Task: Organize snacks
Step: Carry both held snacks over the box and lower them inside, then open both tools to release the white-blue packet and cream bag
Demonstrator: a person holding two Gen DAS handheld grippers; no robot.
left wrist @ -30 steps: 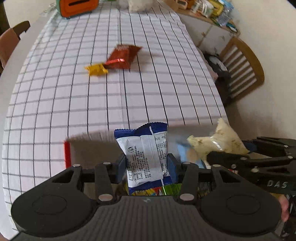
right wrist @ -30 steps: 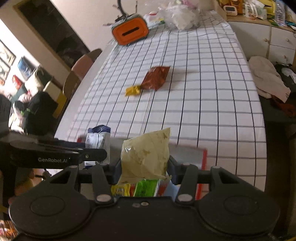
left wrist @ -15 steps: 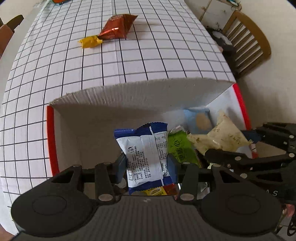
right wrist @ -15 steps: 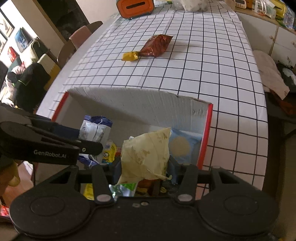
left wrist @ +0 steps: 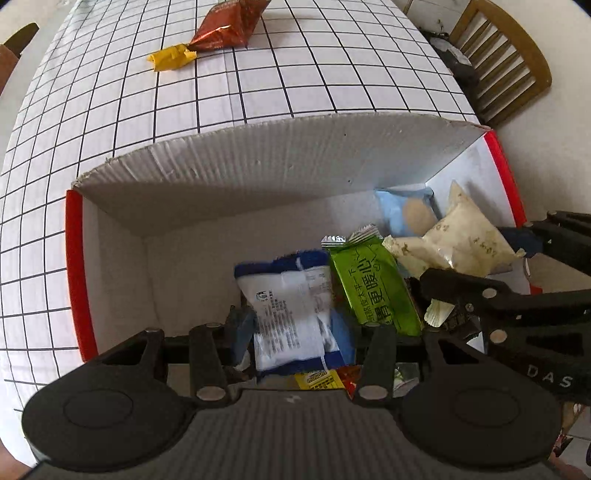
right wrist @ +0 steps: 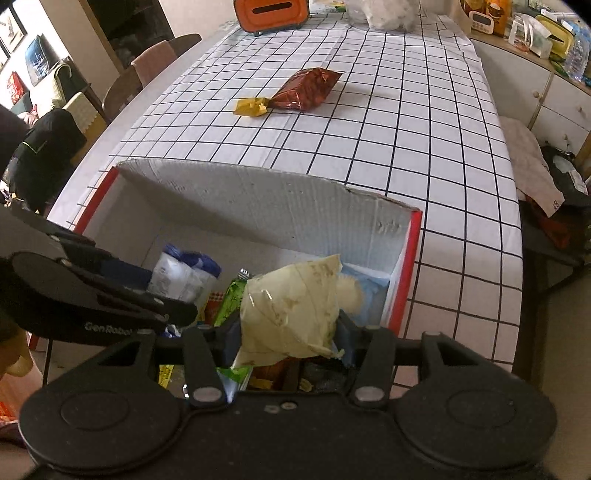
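- Left wrist view: you've lowered both packets into the box (left wrist: 258, 177) since a second ago. Your left gripper (left wrist: 295, 328) pinches the blue-and-white packet (left wrist: 291, 314); "minions" reads on a yellow wrapper (left wrist: 319, 380) below.
- Right wrist view: your right gripper (right wrist: 288, 336) pinches the cream packet (right wrist: 291, 306) (checked tablecloth (right wrist: 406, 129) beyond); "GenRobot" marks the other gripper.

Open box (left wrist: 258, 162) at lower centre of the frame on the table (left wrist: 110, 110), several snack packets inside toward its right, two packets (left wrist: 225, 27) on the table beyond, upper centre, chair (left wrist: 506, 62) at upper right
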